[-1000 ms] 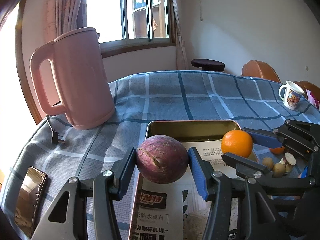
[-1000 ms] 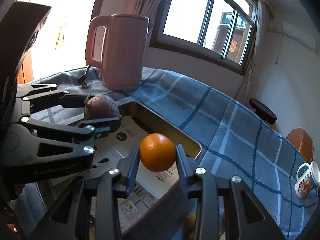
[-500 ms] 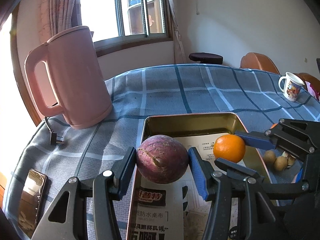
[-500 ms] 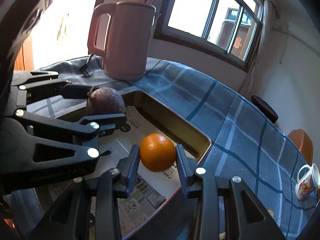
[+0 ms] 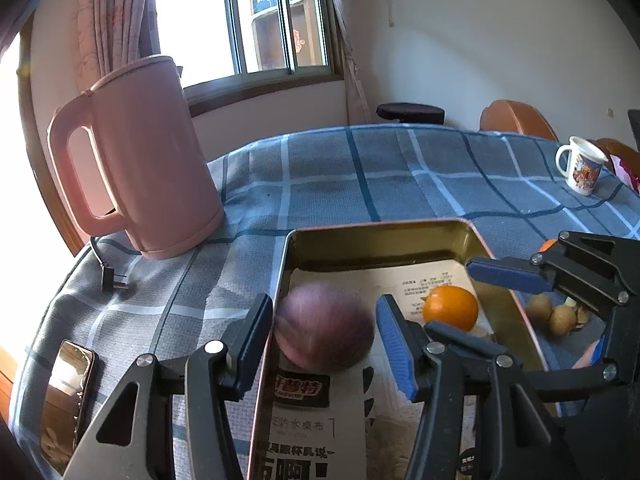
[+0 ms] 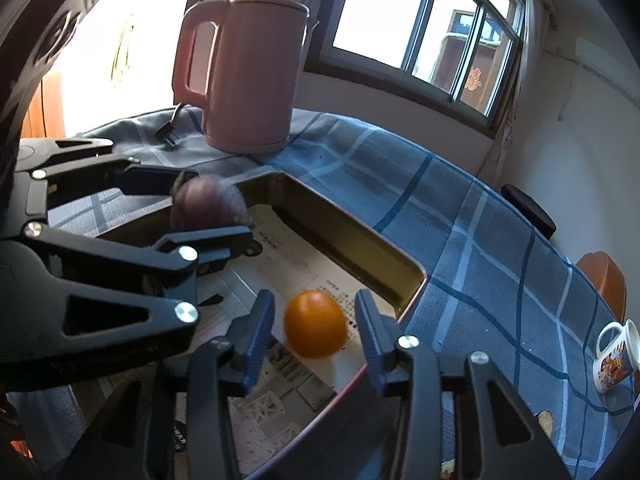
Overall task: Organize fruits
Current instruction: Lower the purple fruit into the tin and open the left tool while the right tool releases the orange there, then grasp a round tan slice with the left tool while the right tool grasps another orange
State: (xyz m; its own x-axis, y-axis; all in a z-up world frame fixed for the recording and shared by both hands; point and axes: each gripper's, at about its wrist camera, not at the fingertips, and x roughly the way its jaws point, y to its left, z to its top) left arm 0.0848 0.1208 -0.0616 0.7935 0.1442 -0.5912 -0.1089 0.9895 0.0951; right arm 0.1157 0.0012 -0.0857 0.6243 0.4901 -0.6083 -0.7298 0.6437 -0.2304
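Note:
A purple round fruit (image 5: 324, 326), blurred, sits low between the pads of my left gripper (image 5: 323, 312), whose jaws are opening; a thin gap shows on each side of it. The fruit is at the near left of the gold tin tray (image 5: 380, 236), which is lined with printed paper. An orange (image 6: 315, 323) rests on the paper near the tray's right wall. My right gripper (image 6: 314, 304) straddles it with its jaws opening and both pads clear of the peel. In the right wrist view the purple fruit (image 6: 208, 204) shows between the left gripper's fingers (image 6: 224, 240).
A pink kettle (image 5: 148, 160) stands far left on the blue plaid cloth (image 5: 360, 176), its plug (image 5: 114, 280) beside it. A phone (image 5: 68, 396) lies at the near left edge. Small brown fruits (image 5: 552, 316) lie right of the tray. A mug (image 5: 582, 170) stands far right.
Both grippers have opened. The orange has gone from the right pads' grip onto the tray paper, and the purple fruit has come loose and sunk a little, now blurred.

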